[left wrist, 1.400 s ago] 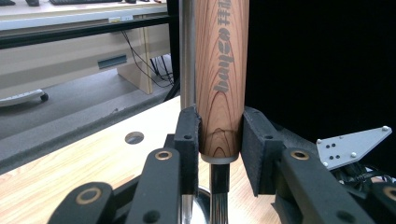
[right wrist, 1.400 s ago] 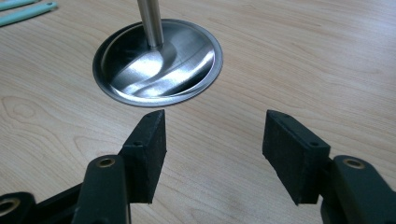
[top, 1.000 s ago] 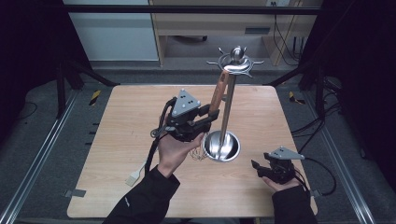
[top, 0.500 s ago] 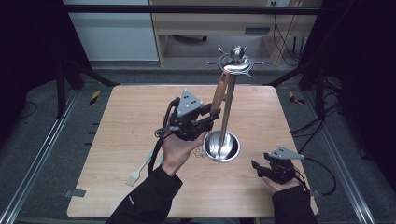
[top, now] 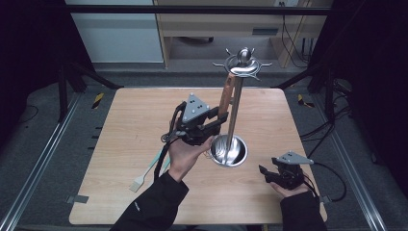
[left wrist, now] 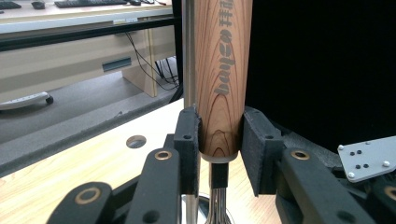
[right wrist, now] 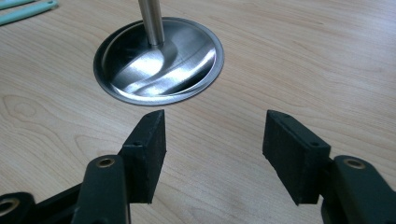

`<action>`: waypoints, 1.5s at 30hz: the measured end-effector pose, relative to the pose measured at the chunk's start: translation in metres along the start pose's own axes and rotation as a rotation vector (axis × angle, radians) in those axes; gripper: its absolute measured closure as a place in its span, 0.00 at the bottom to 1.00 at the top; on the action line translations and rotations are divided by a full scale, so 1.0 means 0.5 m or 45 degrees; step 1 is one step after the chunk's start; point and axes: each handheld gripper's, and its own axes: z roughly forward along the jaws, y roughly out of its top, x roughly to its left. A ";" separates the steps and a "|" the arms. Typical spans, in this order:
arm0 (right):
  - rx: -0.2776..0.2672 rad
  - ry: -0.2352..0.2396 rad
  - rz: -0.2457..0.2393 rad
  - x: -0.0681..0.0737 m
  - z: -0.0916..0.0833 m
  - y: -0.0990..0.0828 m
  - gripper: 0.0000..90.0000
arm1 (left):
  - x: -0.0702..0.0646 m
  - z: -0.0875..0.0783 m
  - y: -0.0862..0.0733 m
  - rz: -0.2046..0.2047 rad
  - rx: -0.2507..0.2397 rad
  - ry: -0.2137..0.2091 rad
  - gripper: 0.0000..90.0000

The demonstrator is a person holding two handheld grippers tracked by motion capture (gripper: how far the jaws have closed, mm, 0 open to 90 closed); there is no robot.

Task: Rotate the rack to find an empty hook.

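Left gripper (top: 204, 126) is raised over the middle of the desk (top: 120, 125), its jaws closed on the lower end of a wooden handle (top: 224, 96). In the left gripper view the black pads (left wrist: 187, 140) press both sides of that handle (left wrist: 223, 79), just above its rounded butt.

The handle: warm reddish-brown wood, strong grain running lengthwise, dark grey lettering printed along it, too partial to read. A pale collar sits beneath the butt, then a short dark neck leading to metal below. From the high view it stands nearly upright, tilted slightly, its top reaching the hooked crown (top: 243, 65) of the stand.

The stand is a thin steel pole (top: 233, 115) rising from a round polished base (top: 230, 150) that rests on the desk right of centre. The pole runs just beside the handle; in the left gripper view it (left wrist: 189, 51) passes directly behind the left pad. Whether handle and pole touch, I cannot tell.

Right gripper (top: 269, 172) rests low at the near right part of the desk, well apart from the handle. Its jaws stand open with nothing between them, bare wood showing in the gap, and the steel base (right wrist: 159, 60) lies just ahead of the pads (right wrist: 149, 140).

A pale green brush (top: 146, 173) lies flat on the desk, near left of the left forearm.
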 end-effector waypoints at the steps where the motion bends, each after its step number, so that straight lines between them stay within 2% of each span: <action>1: -0.001 -0.001 -0.003 0.000 0.000 0.000 0.44 | 0.000 0.002 -0.001 0.004 -0.001 -0.001 0.76; 8: 0.000 0.001 0.006 0.000 0.000 0.000 0.44 | -0.002 0.007 -0.003 0.037 -0.009 0.009 0.76; 21: -0.002 -0.001 0.011 0.000 0.000 0.001 0.44 | -0.001 0.017 -0.004 0.048 -0.014 0.016 0.76; 29: -0.003 0.000 0.010 0.000 -0.002 0.001 0.44 | 0.002 0.033 -0.008 0.050 -0.043 0.041 0.76; 34: -0.007 -0.003 0.007 -0.001 -0.002 0.001 0.44 | 0.002 0.033 -0.008 0.052 -0.044 0.026 0.75; 35: -0.011 -0.005 0.005 -0.001 -0.002 0.002 0.44 | 0.002 0.033 -0.008 0.037 -0.039 0.017 0.75; 42: -0.082 -0.012 -0.012 -0.001 -0.015 0.011 0.48 | 0.000 0.023 -0.013 0.065 -0.025 0.011 0.63; 43: -0.114 -0.019 -0.021 -0.002 -0.022 0.017 0.51 | 0.002 0.016 -0.018 0.077 -0.012 0.008 0.61; 44: -0.114 -0.019 -0.021 -0.002 -0.022 0.017 0.51 | 0.002 0.016 -0.018 0.077 -0.012 0.008 0.60; 45: -0.147 -0.025 -0.018 -0.001 -0.031 0.027 0.57 | 0.007 0.006 -0.024 0.089 0.001 0.007 0.59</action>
